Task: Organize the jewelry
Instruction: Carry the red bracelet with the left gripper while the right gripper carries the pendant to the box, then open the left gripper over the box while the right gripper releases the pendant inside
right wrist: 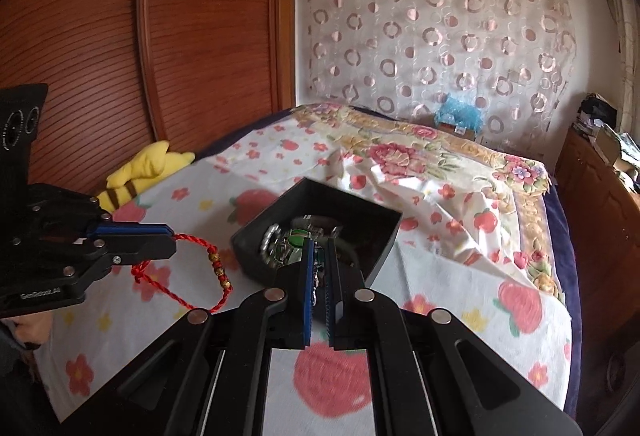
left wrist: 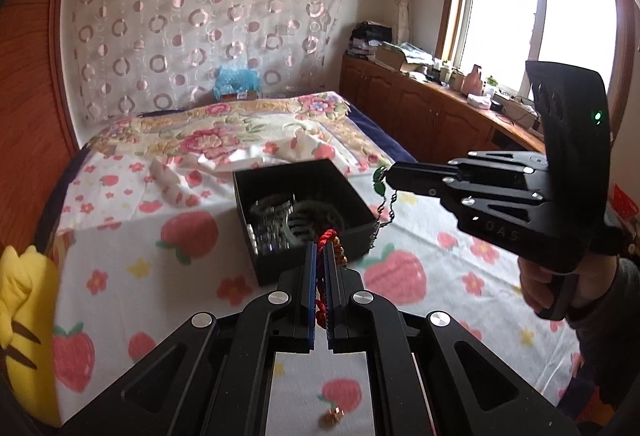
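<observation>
A black open box sits on the strawberry-print bed sheet and holds silvery bangles; it also shows in the right wrist view. My left gripper is shut on a red cord bracelet with gold beads, just in front of the box; the bracelet hangs in a loop in the right wrist view. My right gripper is shut on a green-stone chain necklace above the box's near edge. In the left wrist view the necklace dangles from the right gripper beside the box's right corner.
A yellow plush toy lies at the bed's left edge. A small gold item lies on the sheet below my left gripper. A floral quilt covers the far bed. A wooden wardrobe stands left, cabinets right.
</observation>
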### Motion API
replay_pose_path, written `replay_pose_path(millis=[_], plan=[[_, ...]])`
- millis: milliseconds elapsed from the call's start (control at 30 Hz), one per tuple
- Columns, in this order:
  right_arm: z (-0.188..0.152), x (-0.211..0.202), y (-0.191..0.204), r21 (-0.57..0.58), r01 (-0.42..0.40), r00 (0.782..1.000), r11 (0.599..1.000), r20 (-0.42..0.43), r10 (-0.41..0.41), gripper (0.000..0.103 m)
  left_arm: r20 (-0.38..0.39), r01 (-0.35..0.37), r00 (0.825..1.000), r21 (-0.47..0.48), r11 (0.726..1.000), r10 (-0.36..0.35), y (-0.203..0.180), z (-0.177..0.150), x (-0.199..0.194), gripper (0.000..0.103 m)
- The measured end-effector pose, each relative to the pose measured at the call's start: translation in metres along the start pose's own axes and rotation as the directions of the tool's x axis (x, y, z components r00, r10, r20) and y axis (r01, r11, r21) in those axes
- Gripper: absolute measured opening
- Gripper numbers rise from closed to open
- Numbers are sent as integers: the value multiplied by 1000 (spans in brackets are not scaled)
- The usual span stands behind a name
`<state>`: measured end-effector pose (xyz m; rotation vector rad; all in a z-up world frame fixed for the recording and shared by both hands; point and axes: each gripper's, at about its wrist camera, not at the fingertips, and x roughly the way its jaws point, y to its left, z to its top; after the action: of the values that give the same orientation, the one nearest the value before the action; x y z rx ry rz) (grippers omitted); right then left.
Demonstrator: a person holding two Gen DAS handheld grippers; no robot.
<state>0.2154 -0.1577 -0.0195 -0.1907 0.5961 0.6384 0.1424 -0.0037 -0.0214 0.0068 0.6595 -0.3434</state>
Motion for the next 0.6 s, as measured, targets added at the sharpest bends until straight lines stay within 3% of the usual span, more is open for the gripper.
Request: replay_pose_path(millis=[267, 600], plan=[[9, 27, -29, 121, -48, 998, 992, 38, 43, 6, 24, -12, 1000, 5, 1000, 12, 15, 31, 21, 2], [1, 62, -40, 131, -56, 998, 990, -17, 59, 9, -19, -15, 1000, 13, 1000, 15, 27, 45, 63, 2]])
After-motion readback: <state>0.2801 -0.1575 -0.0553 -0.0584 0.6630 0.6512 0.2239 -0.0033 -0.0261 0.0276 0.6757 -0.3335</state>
